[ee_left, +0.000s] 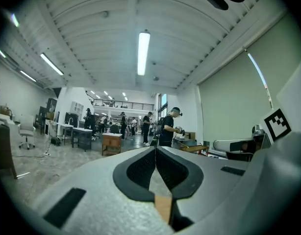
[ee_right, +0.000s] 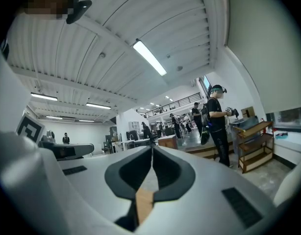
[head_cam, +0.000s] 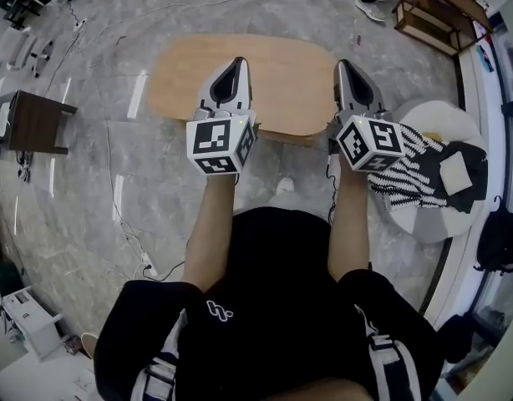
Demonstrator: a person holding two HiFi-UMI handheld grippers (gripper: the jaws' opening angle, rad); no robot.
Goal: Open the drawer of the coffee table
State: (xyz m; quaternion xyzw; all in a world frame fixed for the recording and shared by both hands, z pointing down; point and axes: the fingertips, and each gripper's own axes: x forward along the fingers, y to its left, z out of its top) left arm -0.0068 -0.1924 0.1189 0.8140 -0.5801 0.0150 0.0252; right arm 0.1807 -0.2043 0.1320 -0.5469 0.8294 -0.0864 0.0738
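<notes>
A low oval coffee table (head_cam: pixel 281 69) with a light wood top stands on the grey floor in front of the person. No drawer shows from above. My left gripper (head_cam: pixel 238 63) hangs over the table's near middle, jaws shut with nothing between them. My right gripper (head_cam: pixel 347 65) is held level over the table's right end, also shut and empty. In the left gripper view the black pads (ee_left: pixel 140 168) meet along one line, and a sliver of the wood top shows below them. The right gripper view shows its pads (ee_right: pixel 167 173) closed the same way, both pointing across the hall.
A round white seat (head_cam: pixel 436 178) with a striped cloth lies close to the right of the table. A dark brown side table (head_cam: pixel 35 122) stands at the left. Cables run over the floor. A wooden shelf (ee_right: pixel 253 148) and people stand farther off in the hall.
</notes>
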